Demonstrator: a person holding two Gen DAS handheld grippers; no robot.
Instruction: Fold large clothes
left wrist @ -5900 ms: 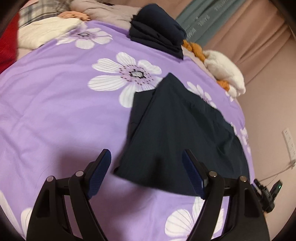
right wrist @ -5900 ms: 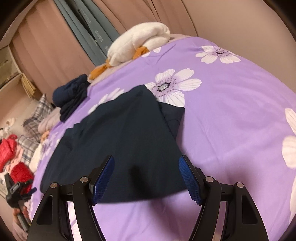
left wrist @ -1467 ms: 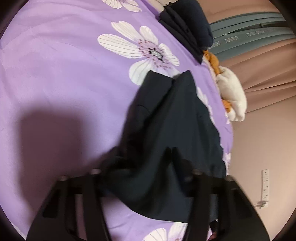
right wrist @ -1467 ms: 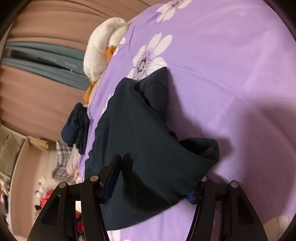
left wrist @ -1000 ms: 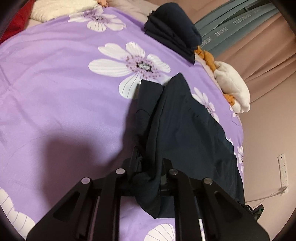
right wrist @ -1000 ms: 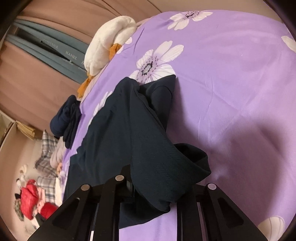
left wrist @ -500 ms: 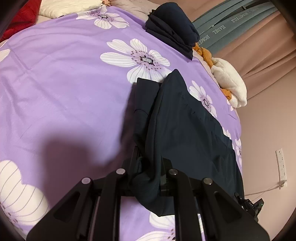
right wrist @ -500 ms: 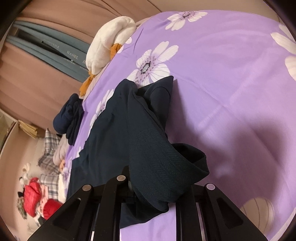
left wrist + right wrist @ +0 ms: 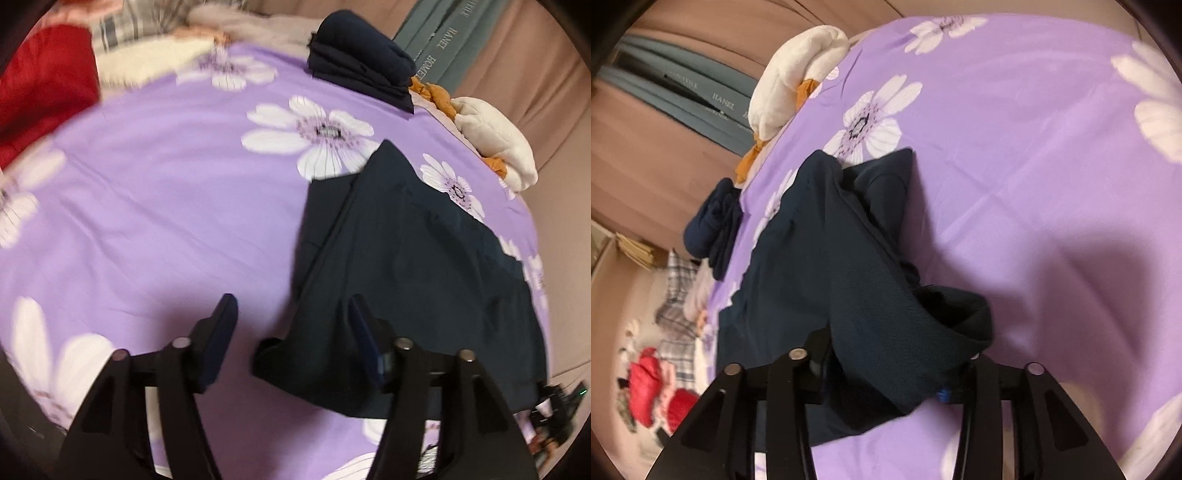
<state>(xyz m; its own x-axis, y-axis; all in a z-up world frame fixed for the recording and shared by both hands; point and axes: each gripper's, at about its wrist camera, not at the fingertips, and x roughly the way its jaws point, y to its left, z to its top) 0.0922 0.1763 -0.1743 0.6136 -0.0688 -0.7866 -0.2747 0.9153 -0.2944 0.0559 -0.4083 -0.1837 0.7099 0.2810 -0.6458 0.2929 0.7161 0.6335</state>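
- Left wrist view: the left tool (image 9: 291, 332) has just been opening and its jaws now stand apart; the near corner of the dark garment (image 9: 413, 266) lies between them, with no pad pressing on it that I can see.
- I judge this the letting-go at the end of a fold, with the near edge laid down on the purple bed cover (image 9: 166, 206).
- The garment lies right of centre on the bed, its long axis running from the tool away toward the white bundle (image 9: 495, 147), the far end tapering to a point.
- Right wrist view: the right tool (image 9: 886, 354) has likewise just been opening, but a thick fold of the dark garment (image 9: 827, 258) drapes over the gap, so I cannot tell whether the pads have let go.
- Next probably calls for drawing both tools clear without dragging cloth, then regrasping for a crosswise fold.
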